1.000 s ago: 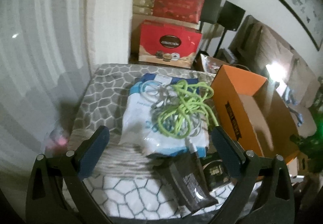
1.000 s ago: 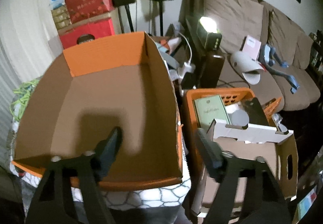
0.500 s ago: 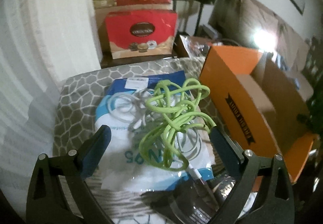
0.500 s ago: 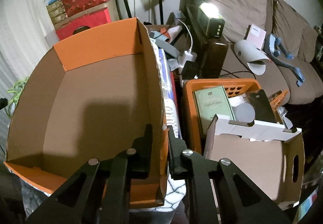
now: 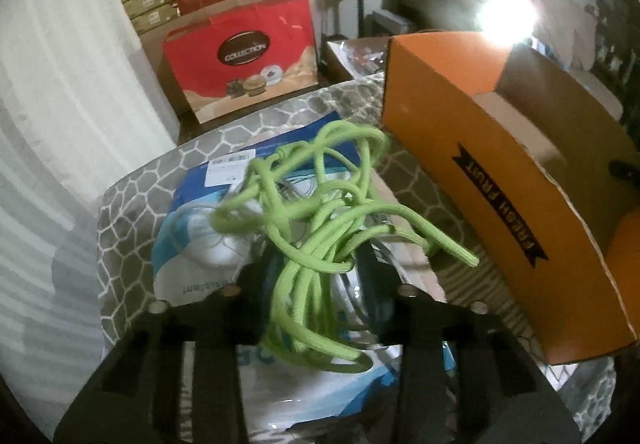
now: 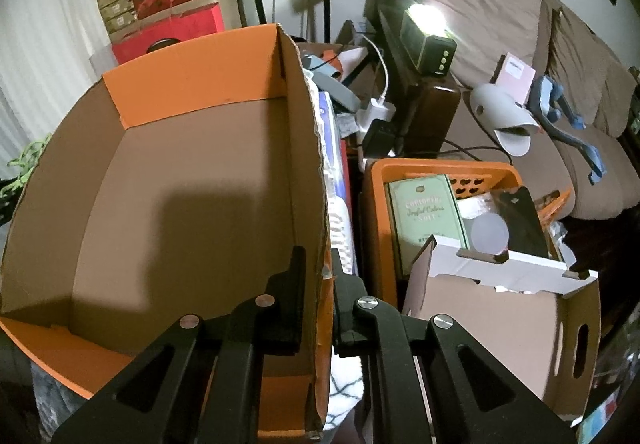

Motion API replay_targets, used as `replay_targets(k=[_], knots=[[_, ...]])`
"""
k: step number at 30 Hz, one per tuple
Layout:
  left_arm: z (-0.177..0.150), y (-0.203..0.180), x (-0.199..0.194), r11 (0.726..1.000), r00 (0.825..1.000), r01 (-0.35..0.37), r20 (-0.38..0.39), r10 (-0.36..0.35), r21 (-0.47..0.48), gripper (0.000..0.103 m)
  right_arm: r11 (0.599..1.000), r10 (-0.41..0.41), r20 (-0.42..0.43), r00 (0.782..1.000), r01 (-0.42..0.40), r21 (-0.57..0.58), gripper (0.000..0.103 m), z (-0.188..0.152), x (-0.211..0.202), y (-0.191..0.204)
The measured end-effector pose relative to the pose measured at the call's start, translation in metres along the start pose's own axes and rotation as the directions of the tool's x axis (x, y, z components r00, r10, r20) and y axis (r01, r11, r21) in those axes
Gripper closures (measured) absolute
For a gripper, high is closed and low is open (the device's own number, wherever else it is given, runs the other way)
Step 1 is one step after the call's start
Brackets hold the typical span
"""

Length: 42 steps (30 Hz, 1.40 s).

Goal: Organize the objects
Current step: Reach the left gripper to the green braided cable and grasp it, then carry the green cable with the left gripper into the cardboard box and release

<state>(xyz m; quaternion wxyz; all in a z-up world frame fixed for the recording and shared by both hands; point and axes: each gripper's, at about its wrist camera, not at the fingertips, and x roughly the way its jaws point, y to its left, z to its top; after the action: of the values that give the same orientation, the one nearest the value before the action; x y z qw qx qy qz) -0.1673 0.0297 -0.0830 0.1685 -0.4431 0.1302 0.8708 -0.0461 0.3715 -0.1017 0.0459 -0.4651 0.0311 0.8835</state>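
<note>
Since 1 s ago both grippers have closed: left gripper (image 5: 316,276) was wide over the pile, now it's narrowed onto the green cord (image 5: 320,228), w/ strands bunched between the fingers at lower centre of the left view. Right gripper (image 6: 318,300) was open above the box, now it's pinched on the side wall of the orange box (image 6: 316,180), one finger inside, one outside.

Cord tangle sits mid-frame in the left view, on top of a white-and-blue plastic bag (image 5: 208,244) and some white cable (image 5: 296,184), all lying on the hex-pattern desk cover (image 5: 120,212). A few loops hang loose toward the right, near the box's printed side. Can't tell if the cord is lifted clear of the bag yet.

Box interior looks empty in the right view, filling left and centre. Probably the right gripper clamps the wall to steady the box, maybe tip it toward the pile, so the cord can drop in w/o the box sliding. Orange crate (image 6: 440,168) w/ a green book sits right of it.

Risk: white cable is snagged in the green loops and may get dragged along.
</note>
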Motion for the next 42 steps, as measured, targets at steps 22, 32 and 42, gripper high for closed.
replay_targets(k=[22,32,42], knots=[[0.064,-0.025,-0.118,0.979,0.951,0.199,0.25,-0.182,-0.044,0.083,0.999,0.038,0.016,0.999,-0.038,0.009,0.095,-0.001,-0.002,-0.003],[0.114,-0.071,-0.172,0.968,0.905,0.25,0.35,-0.243,0.028,0.084,0.999,0.042,0.017,0.999,-0.042,0.015,0.095,-0.001,-0.001,-0.005],[0.112,-0.135,-0.121,0.941,0.909,0.334,0.246,-0.336,0.053,0.083,0.999,0.047,0.019,0.999,-0.047,0.024,0.095,-0.003,-0.002,-0.006]])
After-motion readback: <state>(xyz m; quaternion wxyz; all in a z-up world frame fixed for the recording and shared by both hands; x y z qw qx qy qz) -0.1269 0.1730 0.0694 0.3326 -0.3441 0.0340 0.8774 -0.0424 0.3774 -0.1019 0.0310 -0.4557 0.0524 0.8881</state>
